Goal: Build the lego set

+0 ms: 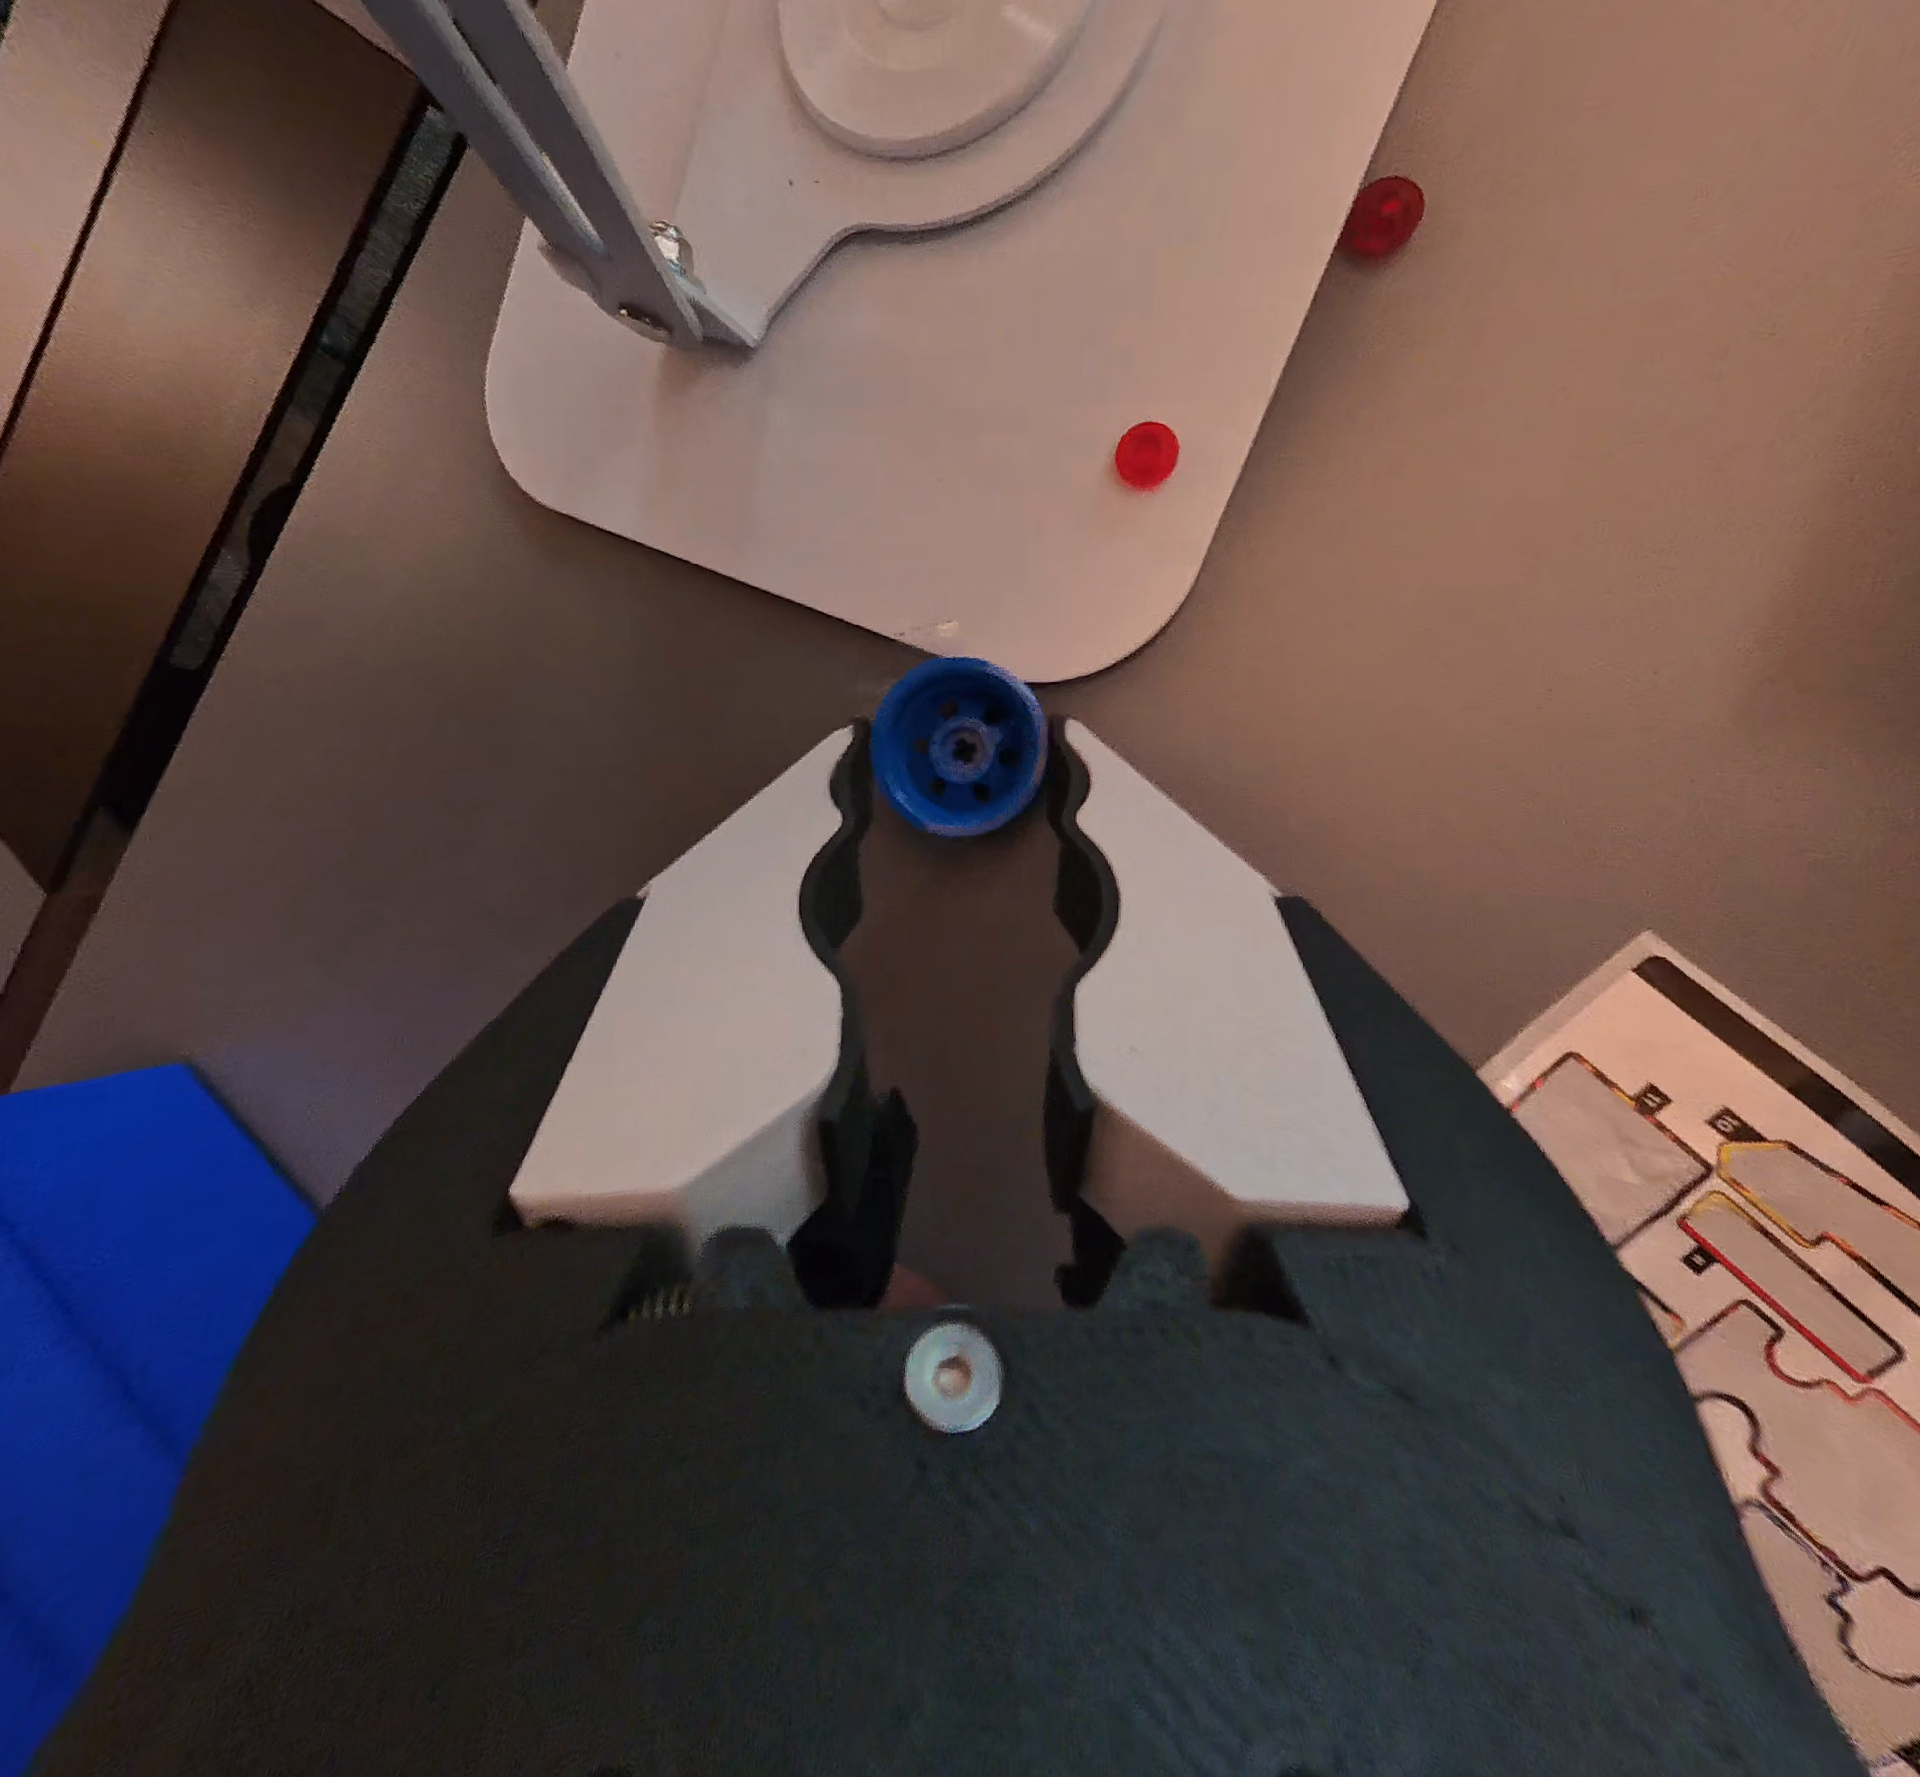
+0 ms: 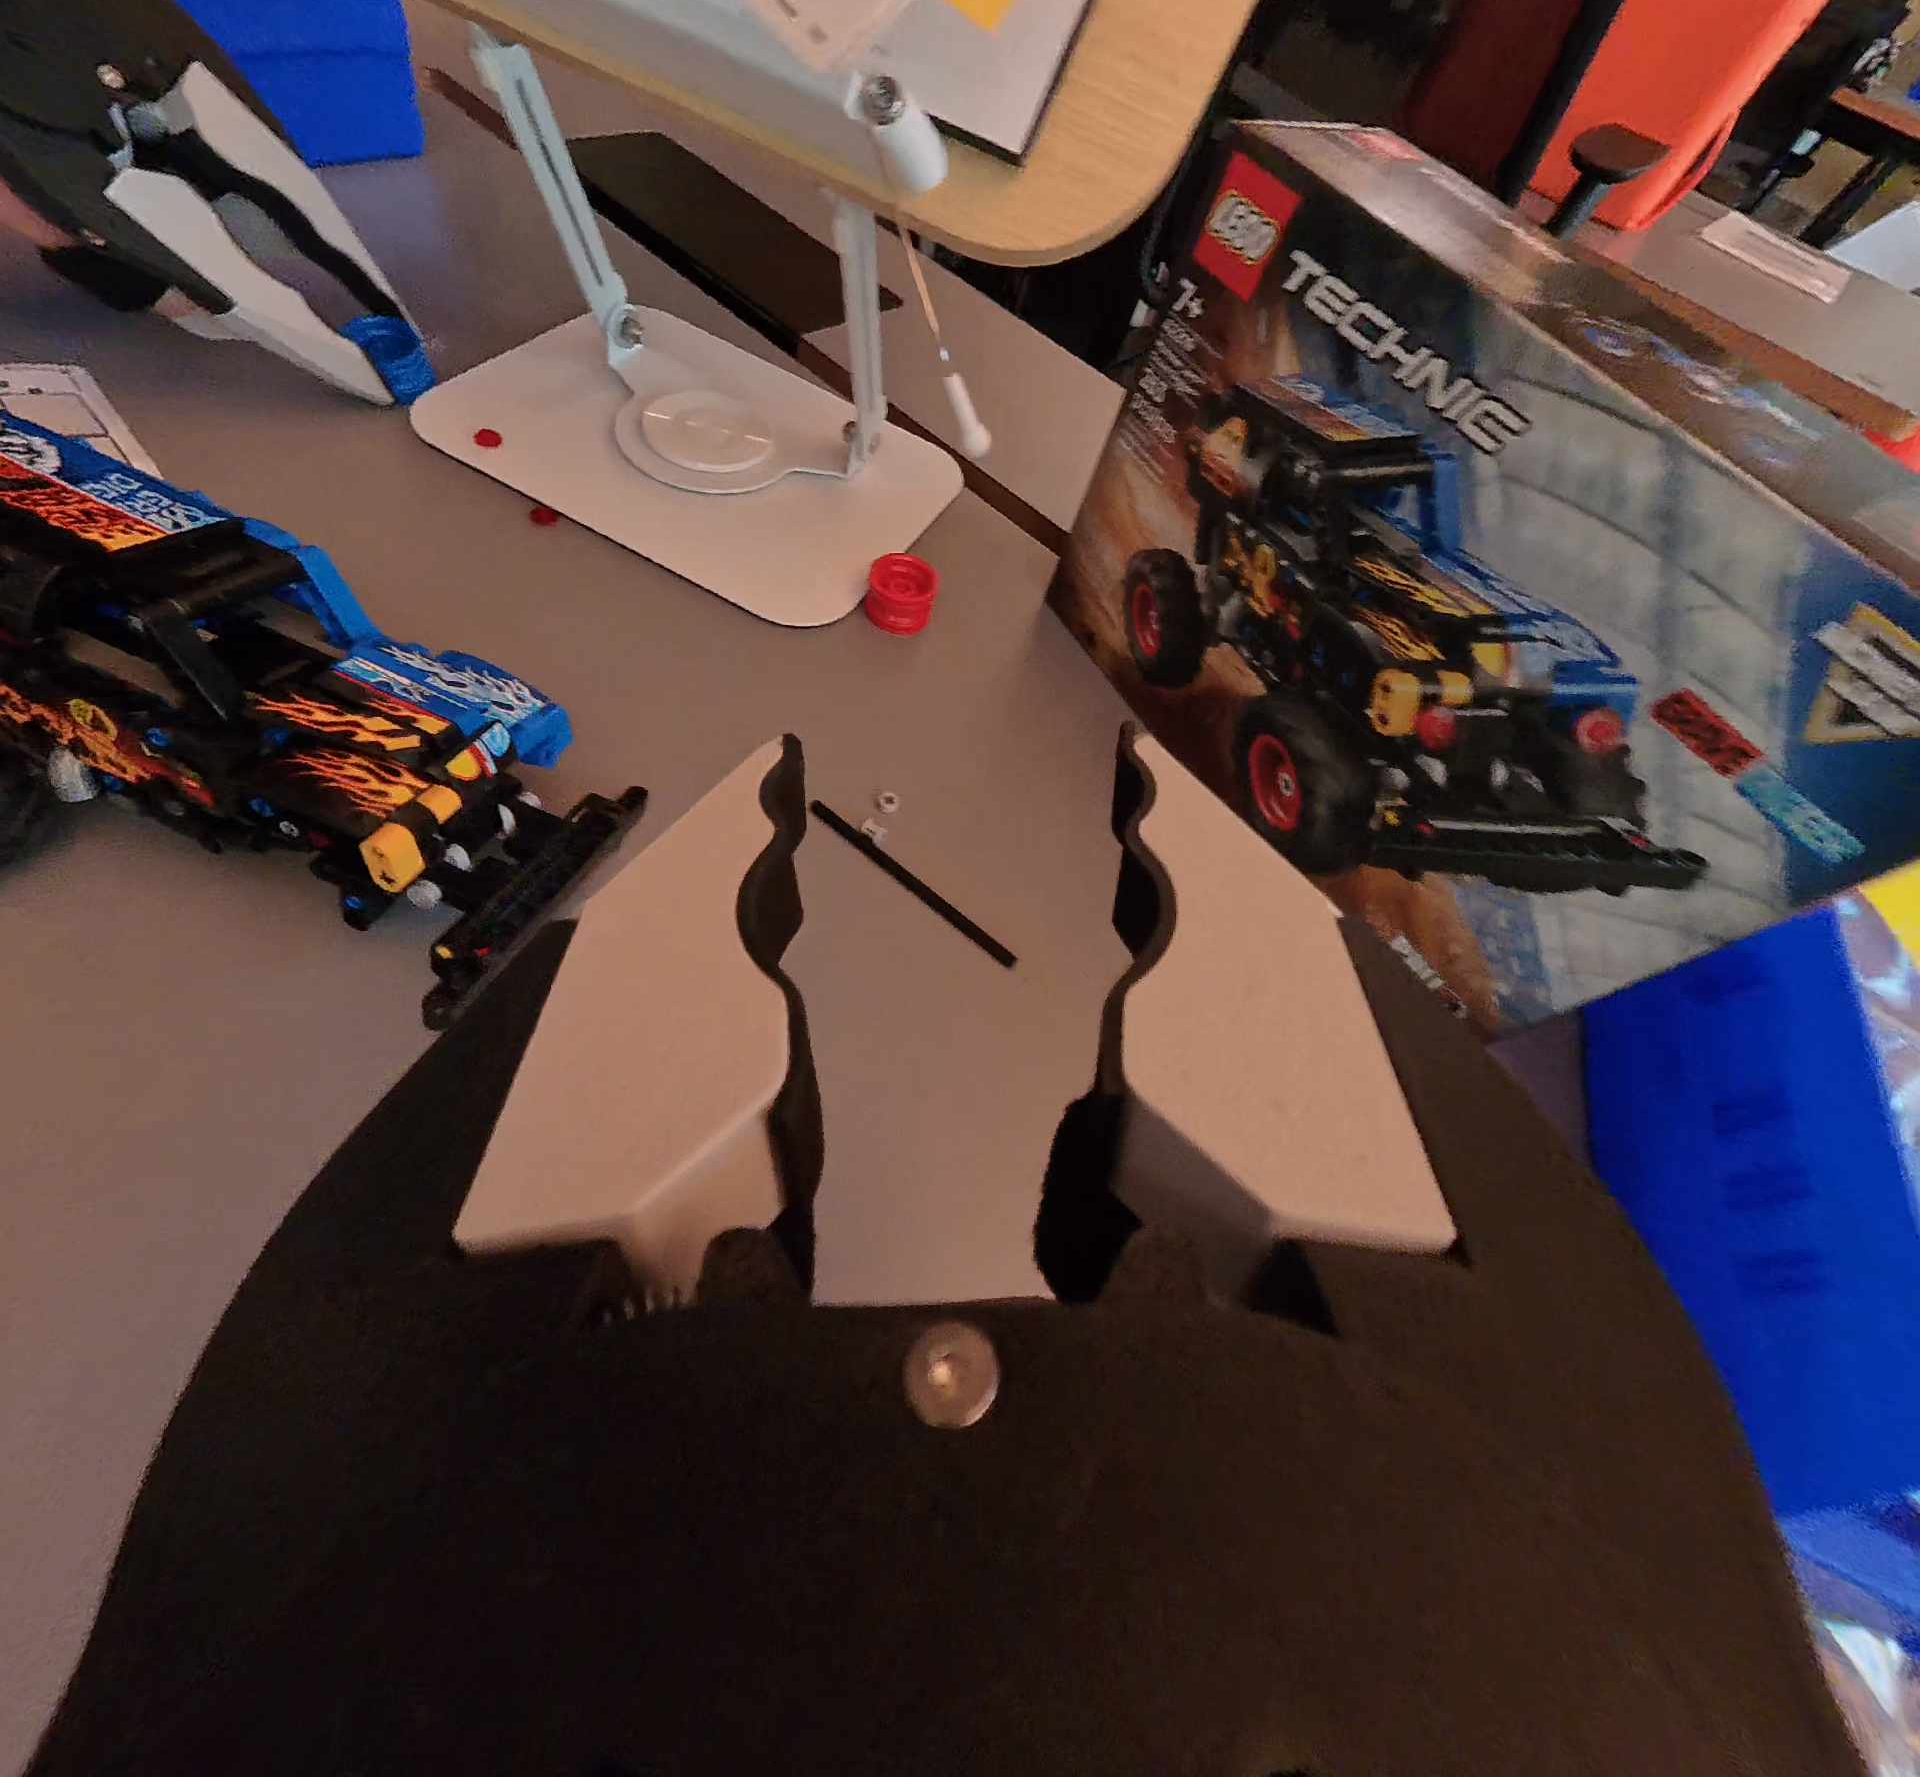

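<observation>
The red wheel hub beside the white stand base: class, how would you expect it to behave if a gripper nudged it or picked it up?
The red wheel hub seems to rest on its curved rim, so a nudge would probably roll it across the table. It looks like small hard plastic, likely light and stiff. Its ribbed round side may slip between flat fingers unless gripped squarely.

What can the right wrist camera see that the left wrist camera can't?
Only the right wrist view shows the half-built truck, the set's box, a red wheel hub, a thin black axle lying between the open right tool and a tiny white piece.

Only the left wrist view shows the printed sheet and the spoked inside of the blue wheel hub.

Both show the white stand base, two small red round pieces, one on the base and one beside it, and the left tool gripping the blue hub.
</observation>
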The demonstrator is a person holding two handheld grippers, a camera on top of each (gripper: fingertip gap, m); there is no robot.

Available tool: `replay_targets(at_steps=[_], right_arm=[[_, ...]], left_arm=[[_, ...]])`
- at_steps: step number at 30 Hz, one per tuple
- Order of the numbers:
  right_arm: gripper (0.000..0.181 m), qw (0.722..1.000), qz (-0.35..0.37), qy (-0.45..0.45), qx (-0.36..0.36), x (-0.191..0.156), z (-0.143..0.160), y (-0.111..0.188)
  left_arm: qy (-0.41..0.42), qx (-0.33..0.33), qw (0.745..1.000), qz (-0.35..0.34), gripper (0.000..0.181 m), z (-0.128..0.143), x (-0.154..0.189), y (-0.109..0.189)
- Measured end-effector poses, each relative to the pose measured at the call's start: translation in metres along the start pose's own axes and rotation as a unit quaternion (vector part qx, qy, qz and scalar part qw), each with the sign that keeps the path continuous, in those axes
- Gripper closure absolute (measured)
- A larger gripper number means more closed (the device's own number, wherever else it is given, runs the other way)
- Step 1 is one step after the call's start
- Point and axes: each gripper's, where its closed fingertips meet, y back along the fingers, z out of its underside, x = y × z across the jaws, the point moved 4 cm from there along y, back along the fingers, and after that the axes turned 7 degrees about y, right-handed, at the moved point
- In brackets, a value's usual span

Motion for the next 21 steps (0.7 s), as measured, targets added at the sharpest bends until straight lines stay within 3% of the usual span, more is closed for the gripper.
replay_targets(at_steps=[6,12,17,21], right_arm=[[0.126,0.999,0.030,-0.029,-0.014,0.033,0.016,0.046],[0.126,0.995,0.051,-0.063,-0.066,0.053,0.054,0.099],[0.127,0.994,0.047,-0.068,-0.077,0.038,0.070,0.115],[0.127,0.996,0.012,-0.062,-0.066,0.006,0.066,0.106]], left_arm=[[-0.020,0.007,1.000,0.014,0.150,0.004,0.019,0.018],[-0.062,0.053,0.996,0.041,0.149,-0.014,0.068,0.081],[-0.123,0.111,0.979,0.122,0.149,-0.042,0.161,0.133],[-0.181,0.115,0.963,0.162,0.149,-0.054,0.243,0.127]])
